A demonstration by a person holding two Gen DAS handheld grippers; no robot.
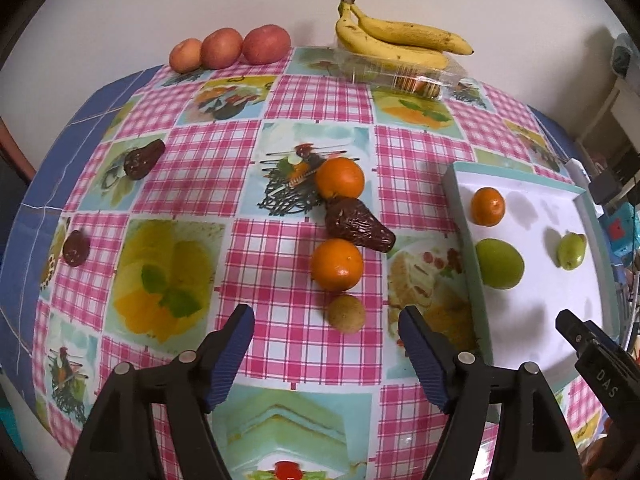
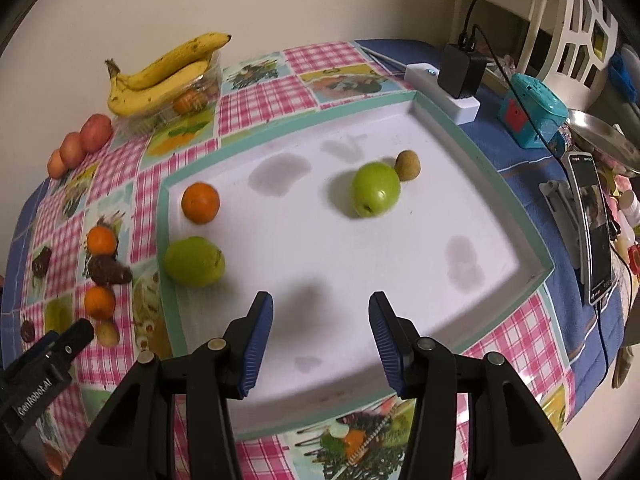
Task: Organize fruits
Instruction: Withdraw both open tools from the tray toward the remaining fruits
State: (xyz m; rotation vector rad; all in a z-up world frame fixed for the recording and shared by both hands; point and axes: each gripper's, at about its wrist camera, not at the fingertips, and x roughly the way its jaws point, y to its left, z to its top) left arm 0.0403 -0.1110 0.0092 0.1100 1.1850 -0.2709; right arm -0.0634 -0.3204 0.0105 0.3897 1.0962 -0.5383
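**Fruit count on tabletop and tray, both claws empty**

The tabletop (image 1: 248, 168), under a pink checked cloth with fruit pictures, carries everything. The white tray (image 2: 320, 248) with a pale green rim sits at its right side.

One bunch of bananas (image 1: 394, 38) lies on one clear plastic box (image 1: 404, 74) by the wall; how many bananas make up the bunch is hard to tell, and the box's contents are blurred.

Three red apples (image 1: 228, 48) stand in a row beside the wall.

Two green fruits lie in the tray: one (image 2: 195, 261) near its left rim, one (image 2: 375, 189) toward the middle.

Three oranges: one in the tray (image 2: 200, 202), two on the cloth (image 1: 340, 178) (image 1: 337, 264).

Three dark brown wrinkled fruits lie on the cloth (image 1: 358, 224) (image 1: 142, 159) (image 1: 75, 248); their kind is unclear.

Two small brown round fruits: one in the tray (image 2: 407, 165) touching the middle green fruit, one on the cloth (image 1: 346, 313) just ahead of the left claw (image 1: 326, 344).

The left claw is spread wide with nothing between its pads. The right claw (image 2: 321, 338) hangs over the tray, parted and empty. Items past the tray's far edge are cut off.
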